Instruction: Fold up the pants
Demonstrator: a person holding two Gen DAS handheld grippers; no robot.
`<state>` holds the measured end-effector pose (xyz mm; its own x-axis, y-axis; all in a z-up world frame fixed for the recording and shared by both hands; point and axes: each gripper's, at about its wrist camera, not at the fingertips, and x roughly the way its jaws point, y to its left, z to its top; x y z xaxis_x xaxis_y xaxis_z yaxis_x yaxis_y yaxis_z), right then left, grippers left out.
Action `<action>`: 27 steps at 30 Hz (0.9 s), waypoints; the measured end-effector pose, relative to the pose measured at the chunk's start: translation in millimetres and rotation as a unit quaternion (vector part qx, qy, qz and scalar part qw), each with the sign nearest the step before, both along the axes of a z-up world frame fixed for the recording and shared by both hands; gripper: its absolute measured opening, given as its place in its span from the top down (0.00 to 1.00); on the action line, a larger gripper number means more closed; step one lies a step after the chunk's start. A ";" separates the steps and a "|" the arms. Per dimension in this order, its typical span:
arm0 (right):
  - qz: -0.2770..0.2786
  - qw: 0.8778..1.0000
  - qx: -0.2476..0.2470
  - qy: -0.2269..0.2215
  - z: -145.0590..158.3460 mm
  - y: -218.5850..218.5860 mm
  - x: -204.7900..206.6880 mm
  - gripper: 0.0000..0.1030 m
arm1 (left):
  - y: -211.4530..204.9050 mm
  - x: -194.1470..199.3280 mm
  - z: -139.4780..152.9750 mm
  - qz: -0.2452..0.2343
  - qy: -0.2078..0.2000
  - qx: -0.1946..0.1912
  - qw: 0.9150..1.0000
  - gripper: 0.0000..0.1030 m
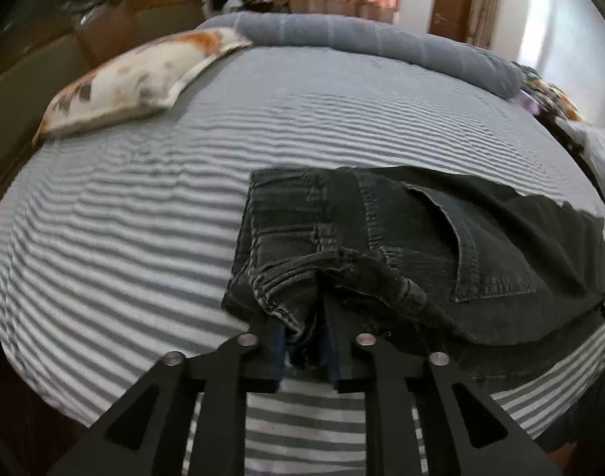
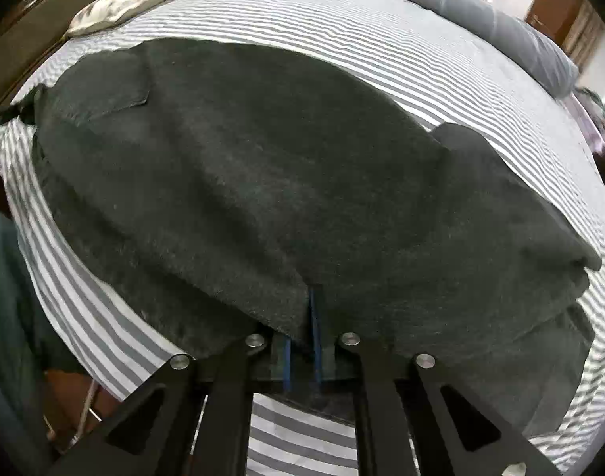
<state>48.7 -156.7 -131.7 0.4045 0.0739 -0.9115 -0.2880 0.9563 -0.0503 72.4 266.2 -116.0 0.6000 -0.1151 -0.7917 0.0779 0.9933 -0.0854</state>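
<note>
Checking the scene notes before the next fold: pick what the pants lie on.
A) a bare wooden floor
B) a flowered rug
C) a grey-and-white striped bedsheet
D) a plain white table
C: the dark pants lie flat on a grey-and-white striped sheet that covers the bed in both wrist views.
</note>
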 end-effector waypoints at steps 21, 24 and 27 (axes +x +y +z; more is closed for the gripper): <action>-0.149 0.976 0.154 -0.045 36.7 -74.4 -45.5 0.49 | 33.5 -26.4 6.0 0.088 0.087 -0.398 0.909 0.45; -0.168 0.971 0.165 -0.044 34.9 -87.3 -45.6 0.49 | 36.8 -13.5 1.9 0.121 0.093 -0.430 0.890 0.45; -0.192 0.964 0.181 -0.043 31.6 -103.6 -44.6 0.49 | 38.7 -3.2 -5.6 0.148 0.111 -0.426 0.885 0.44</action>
<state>4.1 -260.3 -100.1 0.5384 0.2102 -0.8160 0.0800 0.9513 0.2978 69.1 304.9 -121.6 0.5444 -0.5914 -0.5949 -0.2880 0.5343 -0.7947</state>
